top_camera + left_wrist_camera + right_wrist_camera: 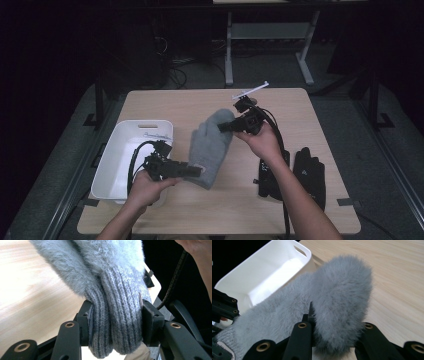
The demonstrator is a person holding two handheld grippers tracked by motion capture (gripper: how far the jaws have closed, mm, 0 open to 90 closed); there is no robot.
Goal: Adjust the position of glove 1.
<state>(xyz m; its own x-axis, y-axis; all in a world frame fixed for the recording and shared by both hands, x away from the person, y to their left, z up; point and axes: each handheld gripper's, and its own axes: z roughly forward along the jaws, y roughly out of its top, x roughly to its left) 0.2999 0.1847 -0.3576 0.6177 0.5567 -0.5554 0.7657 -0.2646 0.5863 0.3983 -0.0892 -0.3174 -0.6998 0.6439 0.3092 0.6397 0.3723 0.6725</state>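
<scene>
a person sits at a light wooden table [300, 210], holding a black two-jaw gripper in each hand, and stretches a fluffy grey mitten [212, 147] between them above the tabletop, near its middle.

the left gripper [192, 170], at about 7 o'clock from the table's centre, is clenched on the mitten's ribbed knit cuff. the right gripper [224, 127], at about 1 o'clock, is clamped on the furry fingertip end. taking the two far ends probably keeps the soft mitten from sagging or folding, so it can be carried flat. a white plastic bin [117, 150] stands just beside it at 9 o'clock, its open top facing up; it looks like the likely place for the mitten to go, though that is only a judgement.

at 4 o'clock, near the table's right edge, a pair of black gloves [310, 172] lies flat, well apart from the mitten.

the high view gives the whole layout: both hands, the bin, the gloves, and a thin white stick [251, 90] at 12 o'clock by the far edge.

the left gripper view adds what the high view cannot: the cuff [117, 322] is bunched thick between the two pads [150, 320], which press on both sides of it.

the right gripper view shows the mitten's rounded fur tip [342, 305] squeezed between its jaws, with the bin's white rim [262, 255] and handle slot close behind at 11 o'clock.
</scene>
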